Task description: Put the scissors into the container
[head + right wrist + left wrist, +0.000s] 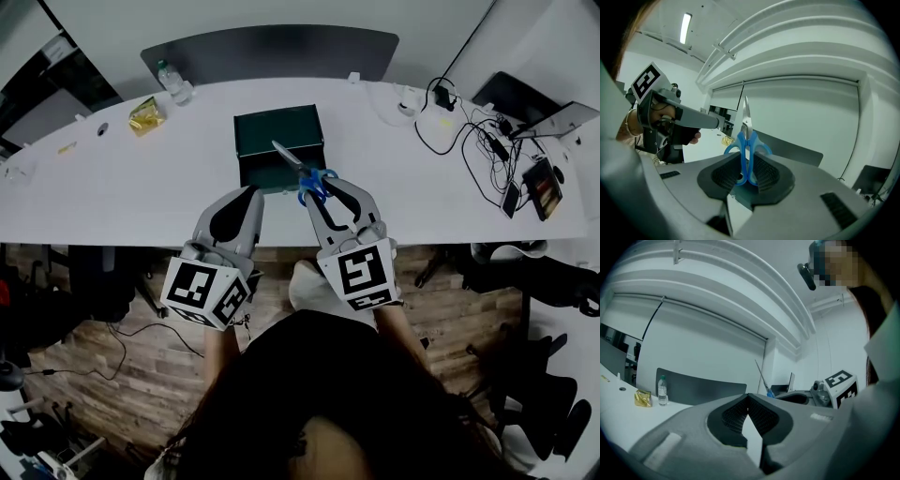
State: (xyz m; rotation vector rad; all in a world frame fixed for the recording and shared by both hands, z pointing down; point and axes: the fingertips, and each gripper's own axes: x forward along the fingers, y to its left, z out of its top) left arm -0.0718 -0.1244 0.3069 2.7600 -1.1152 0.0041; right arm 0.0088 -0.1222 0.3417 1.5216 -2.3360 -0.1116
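Note:
The scissors (307,172) have blue handles and silver blades. My right gripper (324,190) is shut on the handles and holds them above the table's front edge. The blades point up and away over the dark green container (277,141), an open box on the white table. In the right gripper view the scissors (746,149) stand upright between the pads. My left gripper (249,195) hovers just left of the scissors, near the container's front, with its jaws together and nothing in them. From the left gripper view the scissors (763,378) show as a thin blade to the right.
A water bottle (172,80) and a yellow packet (145,115) lie at the back left of the table (112,187). Cables and several devices (487,141) crowd the right end. A dark chair back (272,49) stands behind the table.

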